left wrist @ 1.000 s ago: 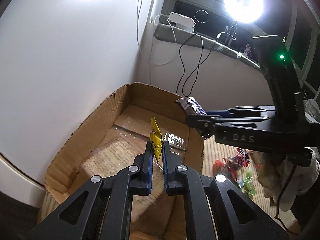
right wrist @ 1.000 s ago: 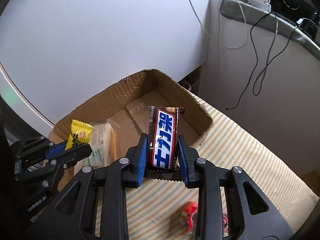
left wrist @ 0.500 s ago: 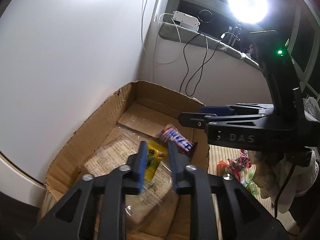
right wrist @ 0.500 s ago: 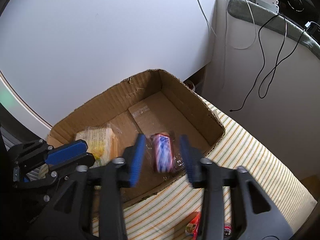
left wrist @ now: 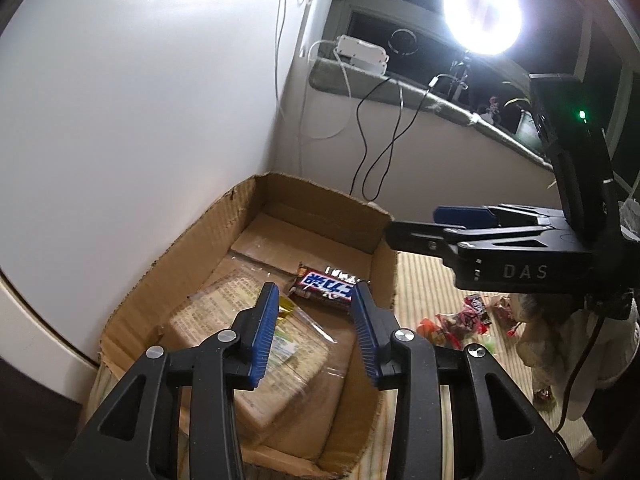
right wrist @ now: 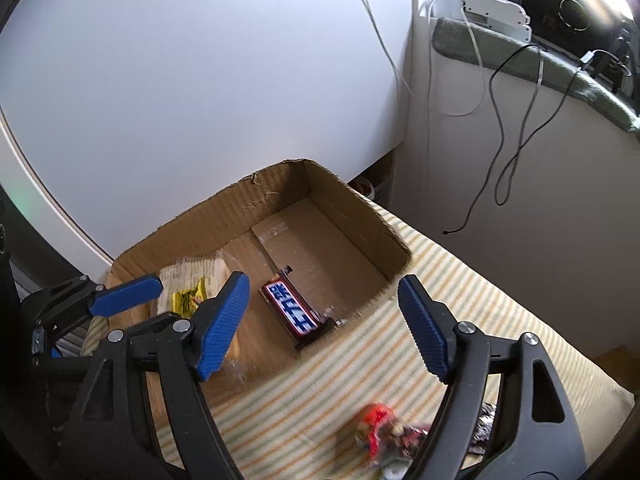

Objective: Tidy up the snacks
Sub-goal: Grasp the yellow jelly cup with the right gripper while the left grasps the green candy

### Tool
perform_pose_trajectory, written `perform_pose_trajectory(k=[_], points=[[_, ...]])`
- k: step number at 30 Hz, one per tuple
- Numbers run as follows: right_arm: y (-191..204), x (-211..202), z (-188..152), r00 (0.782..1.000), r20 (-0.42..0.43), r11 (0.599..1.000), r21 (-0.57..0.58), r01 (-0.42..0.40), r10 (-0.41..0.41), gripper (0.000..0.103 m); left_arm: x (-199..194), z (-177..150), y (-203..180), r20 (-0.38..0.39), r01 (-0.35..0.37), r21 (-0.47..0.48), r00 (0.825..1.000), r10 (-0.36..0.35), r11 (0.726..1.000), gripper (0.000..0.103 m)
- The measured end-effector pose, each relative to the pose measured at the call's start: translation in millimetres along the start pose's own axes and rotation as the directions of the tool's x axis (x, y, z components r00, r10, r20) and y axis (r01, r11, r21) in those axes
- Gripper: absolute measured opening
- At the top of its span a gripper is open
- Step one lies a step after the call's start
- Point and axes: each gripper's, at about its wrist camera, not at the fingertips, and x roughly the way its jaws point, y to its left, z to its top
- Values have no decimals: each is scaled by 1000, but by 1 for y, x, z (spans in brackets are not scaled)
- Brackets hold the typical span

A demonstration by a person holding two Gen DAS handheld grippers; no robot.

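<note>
Hovering over the open brown cardboard box [left wrist: 362, 224], the left gripper [left wrist: 314, 304] has its jaws wide apart and empty. The right gripper [right wrist: 322, 300] has its jaws spread wide too, holding nothing. A dark chocolate bar with a blue and white label [right wrist: 291, 307] lies on the box floor, near the small yellow candy packet [right wrist: 188, 299], which rests on a flat clear-wrapped package [left wrist: 256, 352]. More red snack wrappers [left wrist: 460, 318] lie outside the box on the striped cloth [right wrist: 460, 276].

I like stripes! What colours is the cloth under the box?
The cloth has pale yellow and white stripes, clearest in the right wrist view.
</note>
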Motion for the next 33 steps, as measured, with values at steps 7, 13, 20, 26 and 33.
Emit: perform_pose_trajectory(k=[7, 13, 20, 26, 33], points=[[-18, -40, -25, 998, 36, 998, 36, 49, -51, 79, -9, -8, -23, 12, 45, 36, 999, -46, 998, 36], [-42, -80, -64, 992, 62, 991, 87, 106, -111, 79, -9, -18, -48, -16, 101, 63, 995, -100, 993, 36], [-73, -116, -116, 981, 31, 974, 128, 184, -190, 79, 1, -34, -80, -69, 167, 88, 984, -161, 982, 36], [-102, -140, -166, 975, -16, 951, 215, 222, -224, 79, 15, -48, -108, -126, 222, 115, 970, -208, 968, 36], [-119, -149, -220, 972, -86, 924, 303, 234, -218, 79, 33, -64, -136, -195, 276, 146, 949, -246, 950, 36]])
